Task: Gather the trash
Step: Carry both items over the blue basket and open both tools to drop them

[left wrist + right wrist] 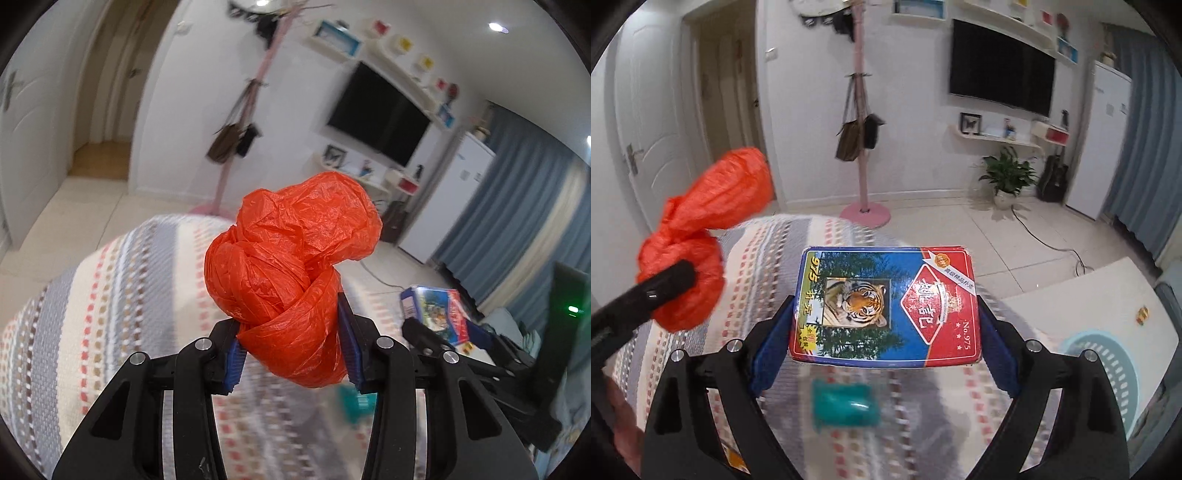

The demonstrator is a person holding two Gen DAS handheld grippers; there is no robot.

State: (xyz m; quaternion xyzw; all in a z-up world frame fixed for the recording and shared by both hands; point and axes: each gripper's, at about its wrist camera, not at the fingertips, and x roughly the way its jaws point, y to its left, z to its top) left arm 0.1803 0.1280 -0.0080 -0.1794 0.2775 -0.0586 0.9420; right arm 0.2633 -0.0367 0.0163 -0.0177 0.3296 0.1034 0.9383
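My left gripper (291,339) is shut on a knotted orange plastic bag (291,266), held up above the striped cloth (110,295). The bag also shows at the left of the right wrist view (701,236). My right gripper (886,325) is shut on a playing-card box with a tiger picture (886,302), held flat above the cloth. The box and right gripper show at the right of the left wrist view (439,310). A teal object (846,404) lies blurred on the cloth below the box.
A light blue slotted basket (1108,373) stands at the right beside a white table (1089,288) with a small coloured item (1143,315). A pink coat stand (864,210), a potted plant (1006,173) and a wall TV (1001,62) stand further back.
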